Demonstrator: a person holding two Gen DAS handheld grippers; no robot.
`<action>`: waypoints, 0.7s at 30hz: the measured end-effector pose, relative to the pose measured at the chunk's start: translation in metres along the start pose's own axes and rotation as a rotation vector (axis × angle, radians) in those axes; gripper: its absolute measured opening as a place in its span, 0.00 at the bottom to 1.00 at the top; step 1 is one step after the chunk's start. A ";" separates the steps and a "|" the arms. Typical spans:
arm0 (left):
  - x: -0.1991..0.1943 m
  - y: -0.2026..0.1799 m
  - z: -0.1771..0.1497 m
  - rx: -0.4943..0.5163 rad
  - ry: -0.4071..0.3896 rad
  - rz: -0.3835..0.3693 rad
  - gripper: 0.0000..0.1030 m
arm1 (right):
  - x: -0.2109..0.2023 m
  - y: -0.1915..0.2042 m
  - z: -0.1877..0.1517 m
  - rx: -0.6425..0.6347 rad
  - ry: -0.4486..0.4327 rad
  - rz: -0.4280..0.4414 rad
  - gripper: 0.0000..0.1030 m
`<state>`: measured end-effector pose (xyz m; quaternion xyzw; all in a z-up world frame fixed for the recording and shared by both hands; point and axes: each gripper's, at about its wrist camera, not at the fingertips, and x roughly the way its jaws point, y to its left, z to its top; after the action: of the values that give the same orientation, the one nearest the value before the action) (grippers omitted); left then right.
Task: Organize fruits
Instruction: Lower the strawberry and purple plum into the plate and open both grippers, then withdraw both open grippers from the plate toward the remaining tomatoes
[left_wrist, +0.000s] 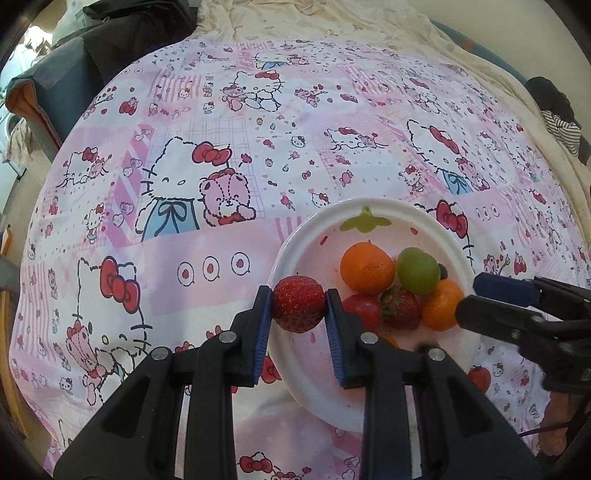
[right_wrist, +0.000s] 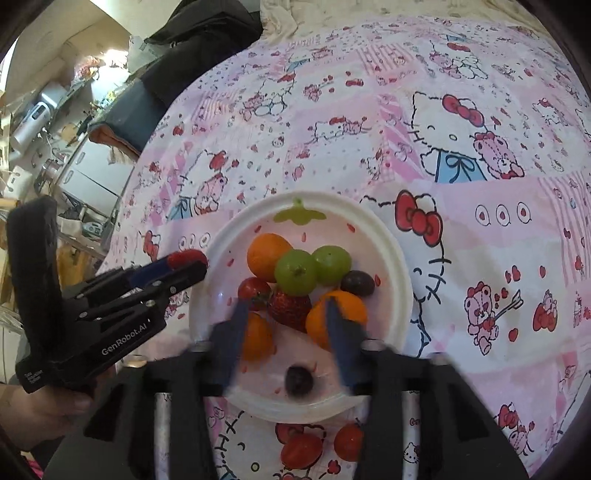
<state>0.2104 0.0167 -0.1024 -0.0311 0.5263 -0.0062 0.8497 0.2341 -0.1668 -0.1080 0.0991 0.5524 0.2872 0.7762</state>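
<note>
On the bed's pink cartoon-cat print sheet (right_wrist: 480, 184), a round white plastic plate (right_wrist: 399, 258) is carrying three oranges, two green grapes (right_wrist: 295, 271), two dark grapes, one strawberry and one cherry tomato; two red fruits are lying on the sheet just below it. "GenRobot.AI" is being shown on the left tool (left_wrist: 298, 304), which is clamped on a red strawberry (left_wrist: 298, 308) over the plate's rim. The right tool (right_wrist: 286, 306) is being held with its blades apart, nothing gripped, above the plate.
</note>
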 end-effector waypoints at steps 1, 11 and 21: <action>0.000 0.000 0.000 -0.002 0.003 -0.002 0.25 | -0.002 0.000 0.000 0.008 -0.006 0.015 0.63; -0.013 -0.005 0.002 0.006 -0.047 0.007 0.79 | -0.019 0.000 0.000 0.027 -0.043 0.027 0.72; -0.037 -0.002 0.000 -0.015 -0.091 -0.005 0.79 | -0.043 -0.001 -0.007 0.056 -0.115 -0.023 0.82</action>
<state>0.1933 0.0158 -0.0690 -0.0389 0.4869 -0.0029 0.8726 0.2181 -0.1932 -0.0766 0.1308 0.5157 0.2566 0.8069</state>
